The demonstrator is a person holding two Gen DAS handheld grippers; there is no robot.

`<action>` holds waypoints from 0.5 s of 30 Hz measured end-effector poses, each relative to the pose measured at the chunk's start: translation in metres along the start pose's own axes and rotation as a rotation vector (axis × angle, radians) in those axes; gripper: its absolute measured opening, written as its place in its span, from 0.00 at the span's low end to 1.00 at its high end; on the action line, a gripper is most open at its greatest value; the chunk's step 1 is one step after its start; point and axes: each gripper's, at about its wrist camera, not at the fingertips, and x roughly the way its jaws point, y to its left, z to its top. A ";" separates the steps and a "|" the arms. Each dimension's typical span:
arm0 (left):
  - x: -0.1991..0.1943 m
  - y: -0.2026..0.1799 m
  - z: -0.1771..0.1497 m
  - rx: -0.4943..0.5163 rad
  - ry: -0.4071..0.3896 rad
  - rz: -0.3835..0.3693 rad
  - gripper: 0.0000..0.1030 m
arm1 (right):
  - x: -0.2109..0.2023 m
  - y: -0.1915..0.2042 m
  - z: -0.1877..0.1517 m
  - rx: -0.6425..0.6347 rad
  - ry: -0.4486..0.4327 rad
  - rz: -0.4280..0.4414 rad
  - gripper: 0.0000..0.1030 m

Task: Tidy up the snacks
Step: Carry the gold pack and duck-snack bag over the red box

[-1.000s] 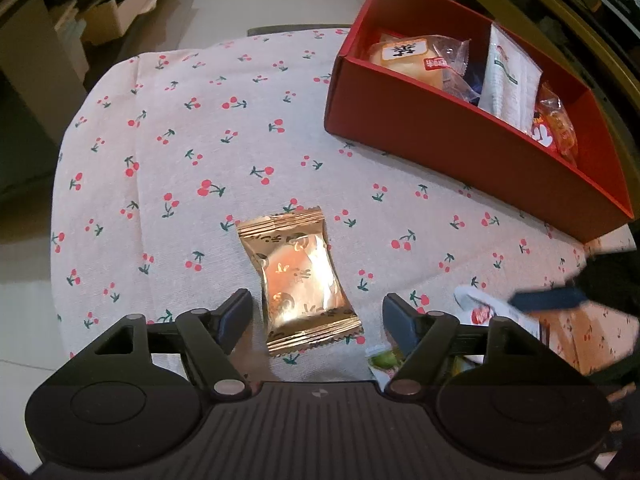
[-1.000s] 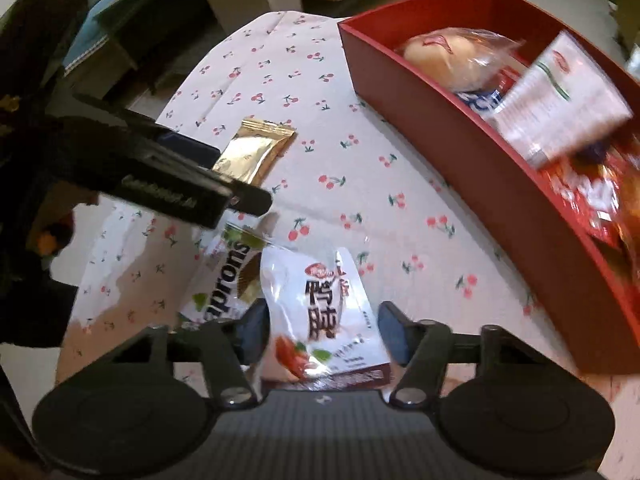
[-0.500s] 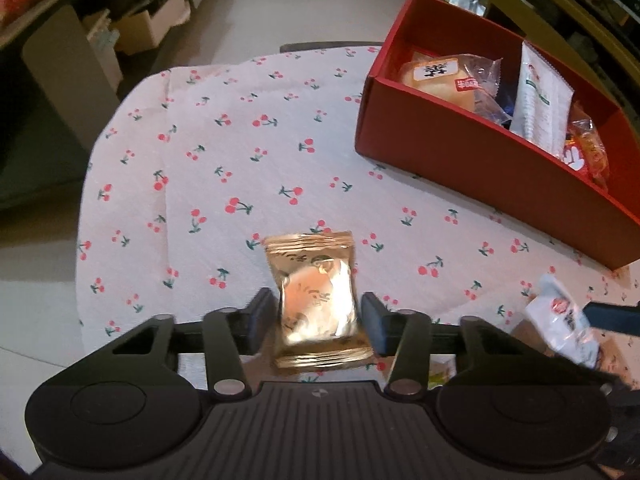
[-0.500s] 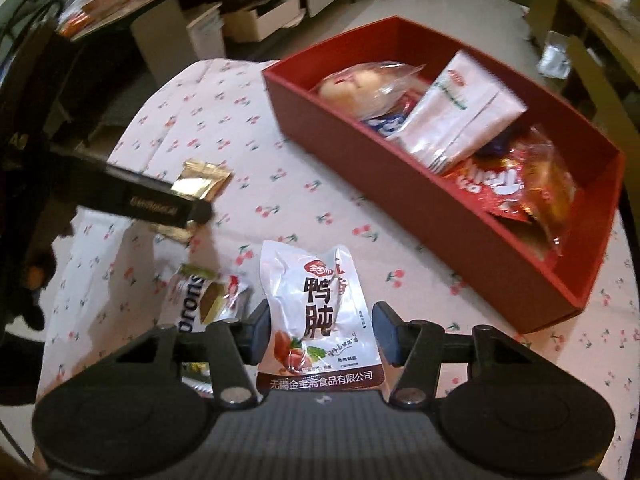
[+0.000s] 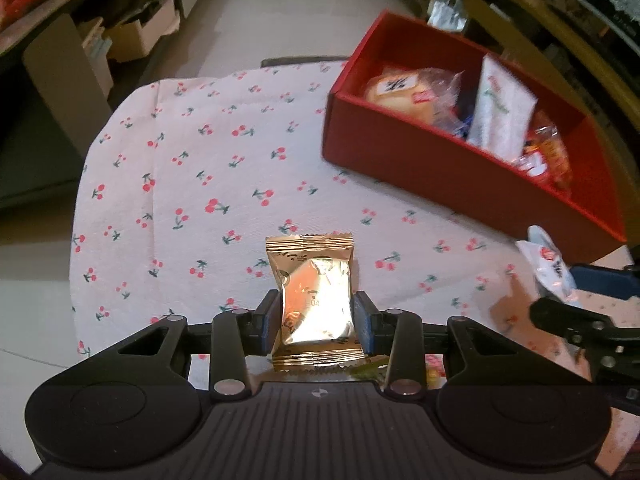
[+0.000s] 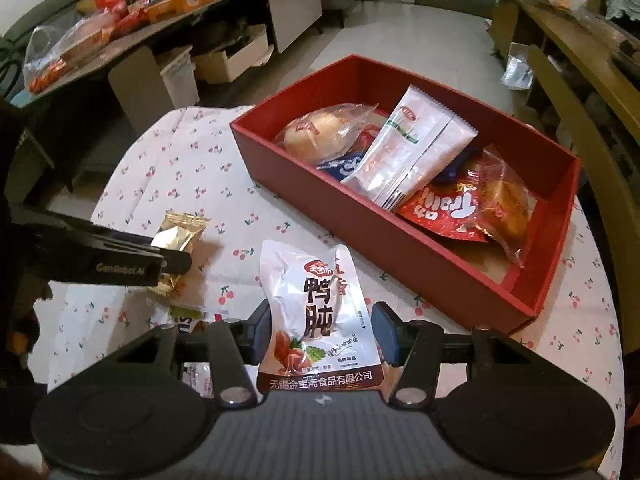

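Observation:
My left gripper (image 5: 316, 320) is shut on a gold foil snack packet (image 5: 314, 300) and holds it above the cherry-print tablecloth (image 5: 200, 168). My right gripper (image 6: 322, 332) is shut on a white snack pouch with Chinese print (image 6: 318, 312), lifted off the table. The red box (image 6: 400, 240) lies ahead of it and holds several packets. In the left wrist view the red box (image 5: 440, 168) is at the upper right and the white pouch (image 5: 550, 266) shows at the right edge. The gold packet (image 6: 178, 236) and left gripper also show at the left of the right wrist view.
A green-and-white snack packet (image 6: 188, 318) lies on the cloth under the grippers. A low shelf with many snack bags (image 6: 120, 20) stands behind the table. Cardboard boxes (image 6: 228, 60) sit on the floor. A wooden chair (image 6: 580, 92) is at the right.
Both grippers closed on their packets and lifted them off the table. The right gripper has moved up and toward the red box; the left has risen with the gold packet.

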 end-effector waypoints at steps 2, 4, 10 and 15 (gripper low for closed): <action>-0.006 -0.003 0.000 -0.004 -0.011 -0.018 0.45 | -0.004 -0.002 0.001 0.011 -0.016 -0.002 0.64; -0.012 -0.007 0.001 -0.004 -0.024 -0.039 0.45 | -0.008 -0.004 0.003 0.022 -0.032 -0.003 0.64; -0.032 -0.021 0.008 -0.012 -0.076 -0.109 0.45 | -0.019 -0.012 0.010 0.053 -0.077 -0.016 0.64; -0.056 -0.034 0.022 -0.036 -0.146 -0.119 0.45 | -0.040 -0.021 0.021 0.089 -0.152 -0.025 0.64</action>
